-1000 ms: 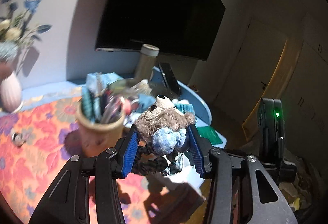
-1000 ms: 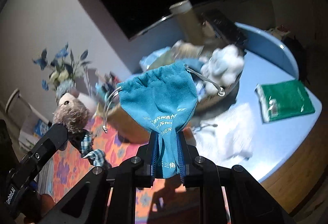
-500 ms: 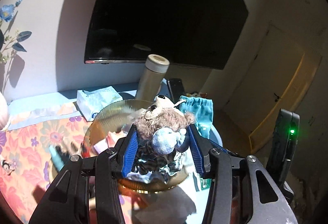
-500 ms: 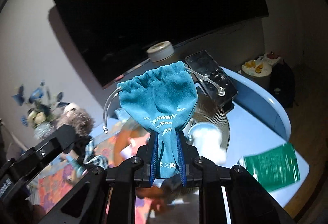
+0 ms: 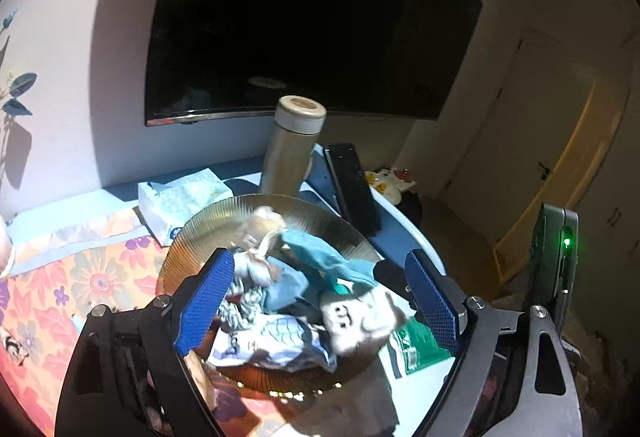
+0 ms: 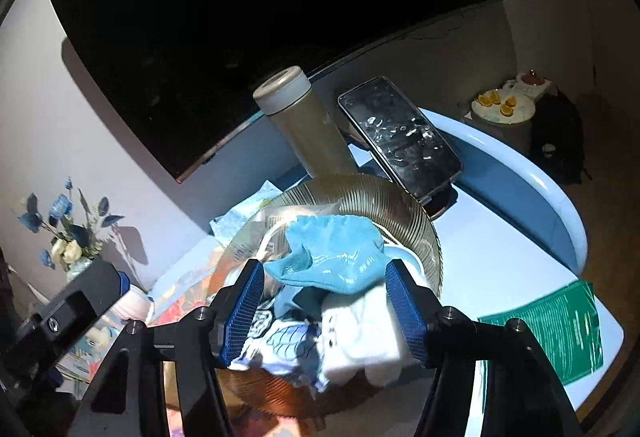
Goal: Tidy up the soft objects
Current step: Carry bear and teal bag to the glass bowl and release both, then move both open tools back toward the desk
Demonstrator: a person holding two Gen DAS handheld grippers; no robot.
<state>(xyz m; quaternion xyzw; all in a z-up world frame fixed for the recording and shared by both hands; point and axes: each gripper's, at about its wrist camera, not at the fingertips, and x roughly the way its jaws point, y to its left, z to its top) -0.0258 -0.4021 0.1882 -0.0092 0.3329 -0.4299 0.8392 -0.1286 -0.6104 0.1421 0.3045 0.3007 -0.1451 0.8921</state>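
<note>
A ribbed golden bowl (image 5: 208, 229) (image 6: 408, 209) stands on the blue table and holds a pile of soft things. In it lie a teal drawstring pouch (image 6: 336, 249) (image 5: 324, 257), a small teddy bear (image 5: 260, 241), a white plush toy (image 5: 356, 317) (image 6: 360, 333) and a blue patterned cloth (image 5: 276, 341) (image 6: 284, 345). My left gripper (image 5: 320, 301) is open and empty just above the pile. My right gripper (image 6: 324, 309) is open and empty over the pouch.
Behind the bowl stand a beige thermos (image 5: 294, 145) (image 6: 308, 125) and a propped phone (image 6: 400, 133) (image 5: 352, 189). A tissue pack (image 5: 180, 197) lies left of the bowl, a green packet (image 6: 560, 329) to the right. A dark TV (image 5: 312, 13) hangs on the wall. A vase of flowers (image 6: 68, 241) stands at the left.
Both grippers moved over the bowl and opened. The left let go of the teddy bear and the right let go of the teal pouch; both now lie in the bowl.
</note>
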